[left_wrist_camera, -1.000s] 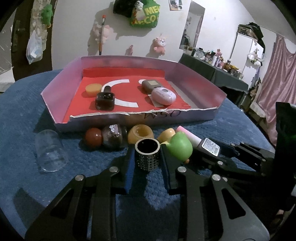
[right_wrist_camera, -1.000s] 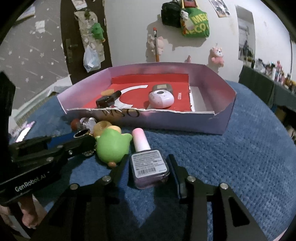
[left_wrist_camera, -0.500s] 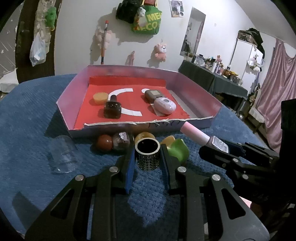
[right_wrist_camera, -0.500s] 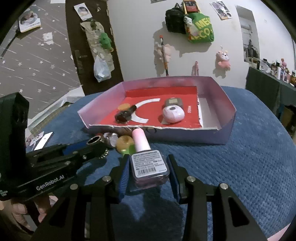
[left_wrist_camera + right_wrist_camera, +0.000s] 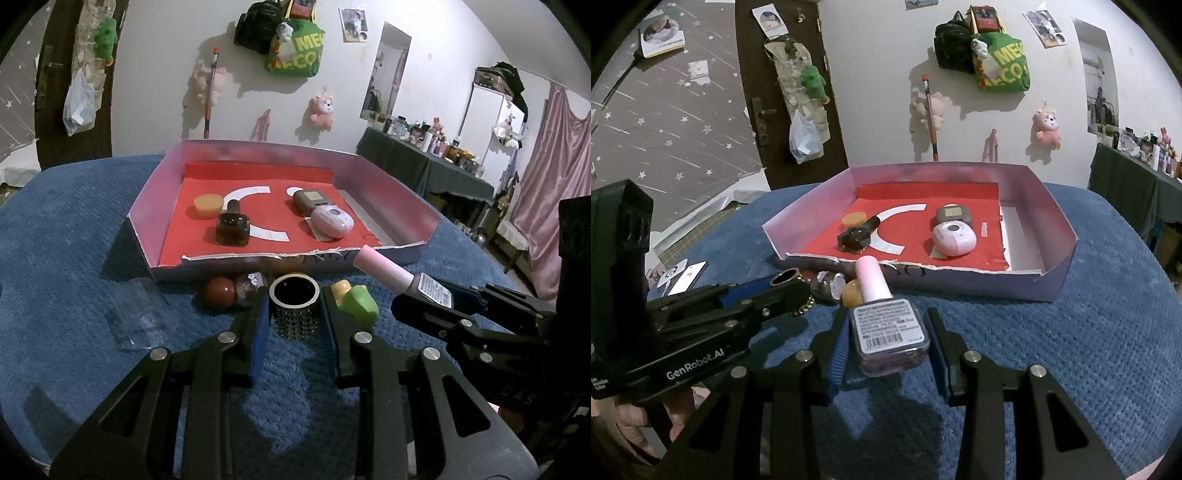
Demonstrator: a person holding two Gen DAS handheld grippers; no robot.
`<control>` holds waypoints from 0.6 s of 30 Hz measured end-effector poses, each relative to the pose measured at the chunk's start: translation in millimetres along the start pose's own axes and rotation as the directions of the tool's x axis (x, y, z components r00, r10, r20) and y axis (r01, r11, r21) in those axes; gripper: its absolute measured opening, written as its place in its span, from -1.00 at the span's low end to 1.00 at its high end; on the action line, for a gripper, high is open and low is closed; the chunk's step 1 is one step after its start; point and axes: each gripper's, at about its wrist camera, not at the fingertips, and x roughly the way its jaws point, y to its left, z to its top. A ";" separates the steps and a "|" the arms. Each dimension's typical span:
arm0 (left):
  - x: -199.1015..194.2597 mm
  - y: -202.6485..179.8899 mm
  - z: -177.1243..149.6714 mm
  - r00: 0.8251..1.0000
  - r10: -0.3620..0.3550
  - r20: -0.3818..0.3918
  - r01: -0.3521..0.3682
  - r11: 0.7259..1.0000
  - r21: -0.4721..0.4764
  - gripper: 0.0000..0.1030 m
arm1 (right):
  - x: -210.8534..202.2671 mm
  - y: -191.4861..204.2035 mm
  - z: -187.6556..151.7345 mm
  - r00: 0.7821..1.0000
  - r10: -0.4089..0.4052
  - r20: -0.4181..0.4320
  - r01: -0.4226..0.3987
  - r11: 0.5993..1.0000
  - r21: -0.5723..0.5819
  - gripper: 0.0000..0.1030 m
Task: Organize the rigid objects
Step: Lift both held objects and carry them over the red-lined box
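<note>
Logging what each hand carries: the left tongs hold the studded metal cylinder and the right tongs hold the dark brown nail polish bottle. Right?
Not quite. The right tongs hold the pink nail polish bottle, as the right wrist view shows; the dark brown nail polish bottle lies in the tray. The left tongs do hold the studded metal cylinder.

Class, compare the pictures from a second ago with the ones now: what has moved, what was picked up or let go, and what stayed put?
Both claws rose off the blue cloth with their loads: the left claw lifted the studded cup, the right claw lifted the pink nail polish bottle away from the green toy. Nothing was newly gripped or released. The tray and its items, and the loose pieces before it, stayed put.
</note>
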 end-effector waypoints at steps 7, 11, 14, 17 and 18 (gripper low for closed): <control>-3.4 3.6 11.2 1.000 0.004 0.020 -0.004 1.000 0.001 -0.53 | -0.6 1.1 8.5 1.000 0.008 0.013 -0.008 1.000 -0.007 -0.18; -3.1 6.0 18.6 1.000 0.008 0.027 -0.008 1.000 -0.001 -0.53 | 0.2 0.9 15.9 1.000 0.013 0.016 -0.013 1.000 -0.009 -0.18; -3.3 5.1 25.0 0.999 0.010 0.035 -0.010 1.000 0.002 -0.53 | -0.6 0.6 23.1 1.000 0.015 0.022 -0.015 1.000 -0.014 -0.18; -2.5 6.0 31.7 0.999 0.010 0.039 -0.010 1.000 0.004 -0.53 | 0.2 -0.3 32.8 1.000 0.017 0.026 -0.016 1.000 -0.018 -0.18; -2.1 6.5 35.3 0.999 0.009 0.041 -0.010 1.000 0.004 -0.53 | 0.8 -0.9 35.8 1.000 0.019 0.025 -0.018 1.000 -0.018 -0.18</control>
